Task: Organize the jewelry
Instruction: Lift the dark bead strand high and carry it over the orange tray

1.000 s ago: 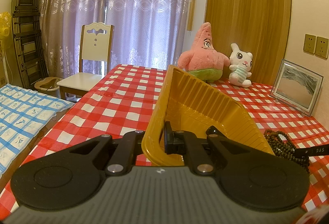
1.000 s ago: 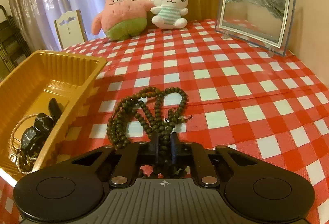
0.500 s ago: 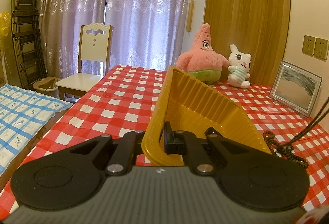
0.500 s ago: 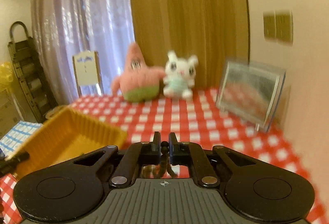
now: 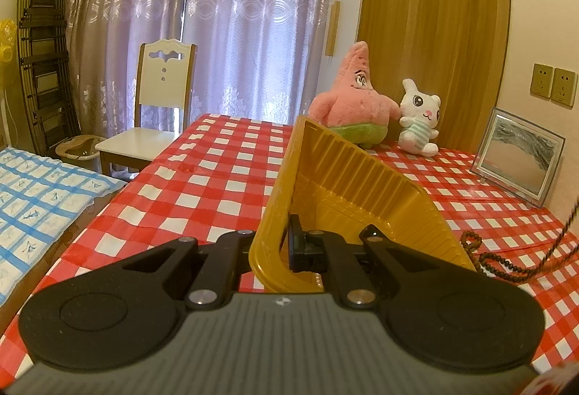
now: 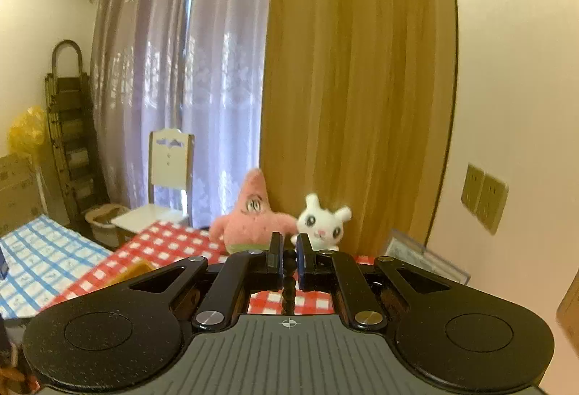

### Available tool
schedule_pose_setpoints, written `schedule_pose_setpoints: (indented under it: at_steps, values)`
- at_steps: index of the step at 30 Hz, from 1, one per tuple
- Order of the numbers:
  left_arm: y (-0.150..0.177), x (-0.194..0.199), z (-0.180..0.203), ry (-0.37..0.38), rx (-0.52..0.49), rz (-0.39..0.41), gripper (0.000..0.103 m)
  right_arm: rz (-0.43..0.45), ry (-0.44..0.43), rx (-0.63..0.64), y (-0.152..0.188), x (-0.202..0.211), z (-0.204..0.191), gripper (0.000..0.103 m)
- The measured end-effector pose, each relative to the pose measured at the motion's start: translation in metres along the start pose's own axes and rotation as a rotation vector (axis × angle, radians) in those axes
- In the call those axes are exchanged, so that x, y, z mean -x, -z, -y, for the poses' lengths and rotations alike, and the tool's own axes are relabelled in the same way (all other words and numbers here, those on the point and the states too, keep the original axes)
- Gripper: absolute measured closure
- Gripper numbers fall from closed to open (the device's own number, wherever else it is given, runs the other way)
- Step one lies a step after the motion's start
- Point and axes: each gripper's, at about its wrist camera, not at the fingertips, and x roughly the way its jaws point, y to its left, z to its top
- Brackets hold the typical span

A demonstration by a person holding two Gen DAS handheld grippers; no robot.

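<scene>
Ahead of both tongs a table [image 5: 217, 177] in a red-and-white checked cloth runs to lilac curtains [image 5: 224, 25] and a wooden door [image 5: 434, 15]; a pink star toy [image 5: 353, 98] and a white rabbit toy [image 5: 419, 118] sit at its far edge, a framed picture [image 5: 521, 156] to their right, a pale chair [image 5: 159, 105] off left. The left tongs [image 5: 282, 243] are clamped on the near rim of the yellow tray [image 5: 343, 177], tilting it up; the right tongs [image 6: 288, 259] pinch the dark bead necklace [image 6: 288, 282], which trails to the cloth right of the tray.

Yellow tray [image 5: 347, 177]; red-white checked tablecloth [image 5: 217, 177]; dark beads [image 5: 506, 266].
</scene>
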Motion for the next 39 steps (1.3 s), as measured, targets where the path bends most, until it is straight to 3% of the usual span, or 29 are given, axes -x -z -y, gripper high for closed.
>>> schedule_pose_setpoints:
  at_steps: [9, 15, 20, 32, 36, 39]
  values:
    - [0.0, -0.001, 0.0, -0.002, -0.001, 0.0, 0.097, 0.046, -0.026, 0.033, -0.053, 0.021, -0.009, 0.096]
    - [0.0, -0.001, -0.001, -0.001, 0.0, -0.001, 0.097, 0.046, -0.062, 0.06, -0.08, 0.014, -0.024, 0.096]
    - [0.0, -0.001, -0.001, 0.0, 0.001, -0.001, 0.097, 0.048, -0.127, 0.043, -0.097, 0.006, -0.039, 0.096]
    - [0.0, -0.002, -0.001, 0.0, 0.006, -0.004, 0.097, 0.179, -0.366, -0.019, -0.127, -0.005, -0.095, 0.096]
    - [0.0, -0.002, 0.0, 0.002, 0.01, -0.004, 0.097, 0.167, -0.438, -0.061, -0.125, -0.027, -0.109, 0.096]
    - [0.001, -0.002, 0.0, 0.003, 0.015, -0.003, 0.097, 0.104, -0.481, -0.085, -0.11, -0.052, -0.123, 0.096]
